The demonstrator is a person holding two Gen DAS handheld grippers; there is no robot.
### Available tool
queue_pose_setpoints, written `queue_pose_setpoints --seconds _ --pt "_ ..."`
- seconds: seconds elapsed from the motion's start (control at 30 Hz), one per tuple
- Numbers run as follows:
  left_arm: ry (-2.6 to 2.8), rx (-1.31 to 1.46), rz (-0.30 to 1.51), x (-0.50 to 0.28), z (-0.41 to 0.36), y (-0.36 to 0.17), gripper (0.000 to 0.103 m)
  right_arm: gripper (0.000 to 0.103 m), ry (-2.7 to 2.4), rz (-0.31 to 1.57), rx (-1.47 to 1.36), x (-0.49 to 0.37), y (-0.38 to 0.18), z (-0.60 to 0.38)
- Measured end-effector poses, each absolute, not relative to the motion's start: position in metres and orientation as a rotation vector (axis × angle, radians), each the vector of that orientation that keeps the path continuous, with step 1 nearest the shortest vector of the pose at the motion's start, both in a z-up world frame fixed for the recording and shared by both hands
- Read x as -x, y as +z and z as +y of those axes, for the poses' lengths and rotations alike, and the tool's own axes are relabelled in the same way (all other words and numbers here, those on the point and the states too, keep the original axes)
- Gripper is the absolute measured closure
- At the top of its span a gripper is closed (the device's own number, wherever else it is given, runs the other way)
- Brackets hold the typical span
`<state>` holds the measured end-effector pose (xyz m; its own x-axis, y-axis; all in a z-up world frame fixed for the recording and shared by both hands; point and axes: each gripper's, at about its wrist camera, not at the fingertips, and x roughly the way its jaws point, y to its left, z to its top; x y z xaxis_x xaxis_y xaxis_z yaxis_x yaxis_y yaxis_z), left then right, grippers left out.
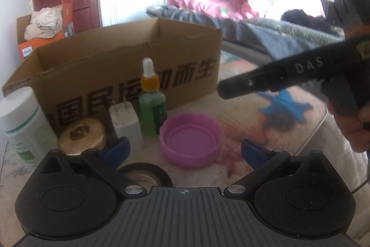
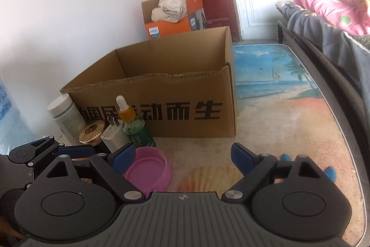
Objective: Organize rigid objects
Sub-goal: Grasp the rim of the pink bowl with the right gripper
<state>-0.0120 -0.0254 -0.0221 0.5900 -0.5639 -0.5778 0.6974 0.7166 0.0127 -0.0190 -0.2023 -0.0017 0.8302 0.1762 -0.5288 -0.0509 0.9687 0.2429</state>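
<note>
Both claws stand open and empty over the beach-print tabletop (image 2: 289, 122). The pink lid (image 1: 190, 142) lies upturned between the left claw (image 1: 185, 152) fingers' line, just before the dropper bottle (image 1: 151, 103), charger (image 1: 124, 122) and cardboard box (image 2: 161, 94). The right claw (image 2: 185, 156) hovers beside it.

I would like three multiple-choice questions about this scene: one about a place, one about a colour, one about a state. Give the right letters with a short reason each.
1. Where does the dropper bottle stand?
A. inside the cardboard box
B. in front of the cardboard box
C. on the bed

2. What colour is the round lid?
A. pink
B. yellow
C. black

3. How is the left gripper?
A. shut on the lid
B. shut on the charger
C. open, holding nothing

Answers: 1 B, it stands against the printed front wall. 2 A, the upturned lid is pink. 3 C, its blue pads stand apart, touching nothing.
</note>
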Motion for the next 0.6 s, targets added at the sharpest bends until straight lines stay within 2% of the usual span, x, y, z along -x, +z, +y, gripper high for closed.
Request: queue_pose_setpoints --seconds 0.13,0.27,0.3,0.37,0.43,0.6 --pt "-0.725 -0.249 0.627 0.005 -0.031 -0.027 0.005 0.034 0.157 0.637 -0.238 0.004 -0.009 -0.196" --pt "-0.739 -0.247 0.631 0.002 -0.033 -0.025 0.013 0.045 0.192 0.694 -0.239 -0.008 -0.015 -0.19" --pt "-0.739 -0.256 0.63 0.001 -0.034 -0.026 0.018 0.049 0.195 0.706 -0.233 -0.011 -0.016 -0.189" --pt "-0.745 -0.266 0.63 0.0 -0.037 -0.026 0.025 0.06 0.2 0.727 -0.222 -0.015 -0.018 -0.188" --pt "-0.759 -0.261 0.644 -0.003 -0.039 -0.027 0.027 0.071 0.197 0.751 -0.218 -0.018 -0.021 -0.187" --pt "-0.78 -0.253 0.661 -0.003 -0.044 -0.028 0.031 0.077 0.203 0.783 -0.232 -0.019 -0.027 -0.189"
